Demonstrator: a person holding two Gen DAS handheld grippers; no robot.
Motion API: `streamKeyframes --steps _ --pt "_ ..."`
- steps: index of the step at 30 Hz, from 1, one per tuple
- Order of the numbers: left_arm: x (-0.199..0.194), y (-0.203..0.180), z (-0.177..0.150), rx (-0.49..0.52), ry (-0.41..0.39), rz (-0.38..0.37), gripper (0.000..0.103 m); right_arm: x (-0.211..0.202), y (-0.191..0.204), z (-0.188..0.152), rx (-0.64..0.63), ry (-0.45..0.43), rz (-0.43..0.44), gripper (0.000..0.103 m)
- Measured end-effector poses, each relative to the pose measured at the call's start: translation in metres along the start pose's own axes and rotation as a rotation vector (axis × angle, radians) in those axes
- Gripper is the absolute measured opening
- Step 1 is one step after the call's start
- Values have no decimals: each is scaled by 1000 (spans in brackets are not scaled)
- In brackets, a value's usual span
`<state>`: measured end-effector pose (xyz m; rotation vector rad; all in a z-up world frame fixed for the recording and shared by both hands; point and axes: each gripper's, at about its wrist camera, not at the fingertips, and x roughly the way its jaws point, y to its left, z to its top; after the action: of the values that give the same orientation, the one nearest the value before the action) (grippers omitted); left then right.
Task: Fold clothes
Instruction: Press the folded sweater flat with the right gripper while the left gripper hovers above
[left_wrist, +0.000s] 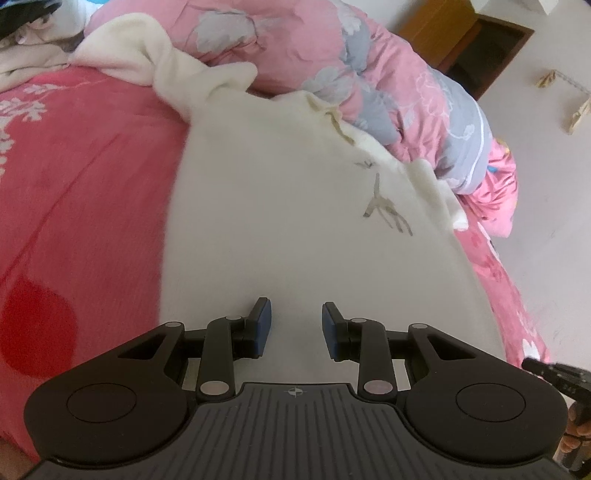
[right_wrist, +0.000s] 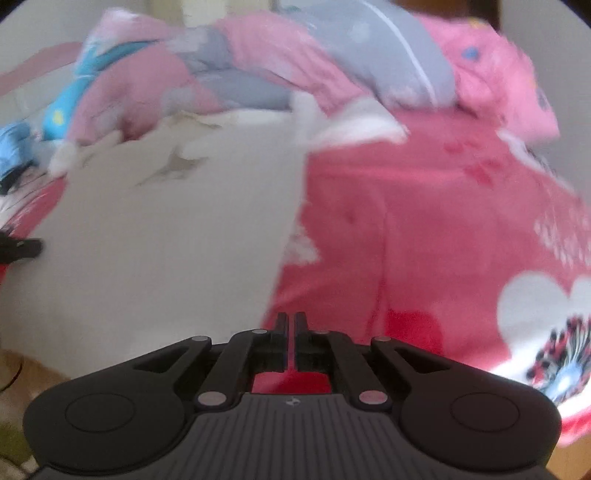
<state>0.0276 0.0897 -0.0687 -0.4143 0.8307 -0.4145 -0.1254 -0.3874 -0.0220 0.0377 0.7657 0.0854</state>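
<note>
Black, the left gripper (left_wrist: 296, 325) hangs with its jaws apart and nothing between them over a cream garment (left_wrist: 295, 221) spread on the red bedsheet (left_wrist: 81, 192). Beyond lies a bunched pink-and-grey quilt (left_wrist: 369, 74), crowding the garment's far edge. Only the right wrist view shows the right gripper (right_wrist: 291, 325), pressed together and empty above the sheet, beside the garment's edge.

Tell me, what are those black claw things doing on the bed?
A person is folding a cream garment spread on a pink bedspread. The left gripper hangs over the garment with its fingers apart, holding nothing. The right gripper is shut and empty, over the bedspread beside the garment's edge. A rumpled quilt lies behind.
</note>
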Motion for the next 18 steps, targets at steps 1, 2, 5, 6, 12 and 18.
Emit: streamKeyframes --steps 1,2,5,6,12,18 --pt "0 -1 0 -1 0 6 30 0 8 4 -28 -23 6 0" --pt "0 -2 0 -3 1 12 30 3 16 8 -54 -49 9 0" --pt "0 -6 0 3 4 33 30 31 35 23 -112 -104 -6 0" --pt "0 -7 0 11 3 38 30 45 37 28 -112 -109 -12 0" --pt "1 -8 -2 35 -7 45 30 95 -5 33 44 -70 5 0" --pt "2 -8 -2 53 -1 42 31 81 -9 50 73 -124 -48 0"
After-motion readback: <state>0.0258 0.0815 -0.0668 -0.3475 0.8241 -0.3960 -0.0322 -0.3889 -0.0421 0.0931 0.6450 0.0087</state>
